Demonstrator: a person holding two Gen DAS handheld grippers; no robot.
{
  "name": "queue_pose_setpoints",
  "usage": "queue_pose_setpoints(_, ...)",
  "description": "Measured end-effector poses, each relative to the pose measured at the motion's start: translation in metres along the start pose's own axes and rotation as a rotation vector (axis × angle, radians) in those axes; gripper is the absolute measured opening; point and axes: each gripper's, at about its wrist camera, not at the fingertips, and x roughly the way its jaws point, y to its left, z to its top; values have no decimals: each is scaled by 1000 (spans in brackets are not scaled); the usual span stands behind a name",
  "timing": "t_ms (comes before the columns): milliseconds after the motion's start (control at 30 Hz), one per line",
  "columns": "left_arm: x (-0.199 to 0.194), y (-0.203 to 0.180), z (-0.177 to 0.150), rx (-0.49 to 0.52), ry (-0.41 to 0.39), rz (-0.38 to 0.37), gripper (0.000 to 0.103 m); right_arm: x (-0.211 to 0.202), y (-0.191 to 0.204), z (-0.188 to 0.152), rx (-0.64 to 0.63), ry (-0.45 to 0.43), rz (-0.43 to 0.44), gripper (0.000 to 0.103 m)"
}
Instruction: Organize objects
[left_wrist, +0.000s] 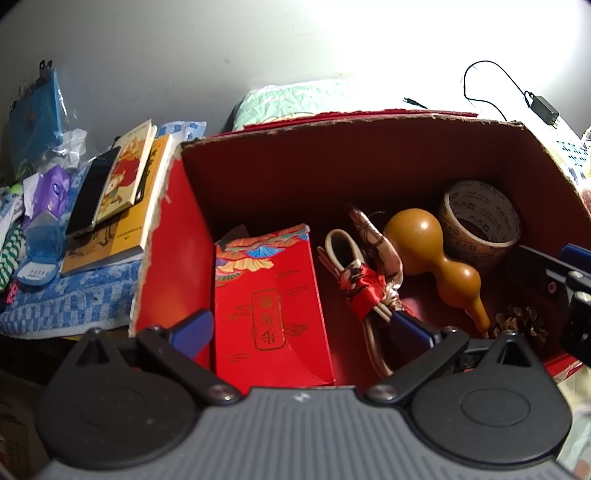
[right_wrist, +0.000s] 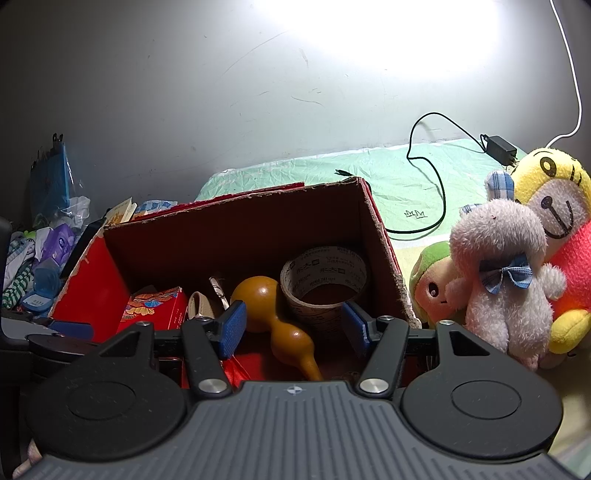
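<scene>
Both tools hover over the red cardboard box (left_wrist: 173, 258), and nothing is held. The left hand-held gripper (left_wrist: 301, 328) is spread wide above the red gift packet (left_wrist: 271, 295); the right hand-held gripper (right_wrist: 295, 325) is also parted, empty, with the gourd (right_wrist: 275, 317) sitting between its blue pads (right_wrist: 232, 328).

That gourd looks like the likely pick: smooth, glossy, tan, two bulbs pinched at a narrow waist, stem end pointing toward the camera. It lies on the box floor, just beside the roll of printed packing tape (right_wrist: 325, 280). I'd judge it light, hollow, rigid and slippery, so the waist is the place to clamp; the round bulbs could squirt out of the pads.

Beside it lies a cream cord bundle tied with red ribbon (left_wrist: 364, 284), soft and floppy, and a pine cone (left_wrist: 522, 325), brittle. Plush toys (right_wrist: 509, 273) wait outside on the bed (right_wrist: 399, 184).
</scene>
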Motion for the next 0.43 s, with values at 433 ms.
queue_pose_setpoints(433, -1, -5, -1, 8, -12, -45, 99, 0, 0, 0, -6, -2, -1, 60)
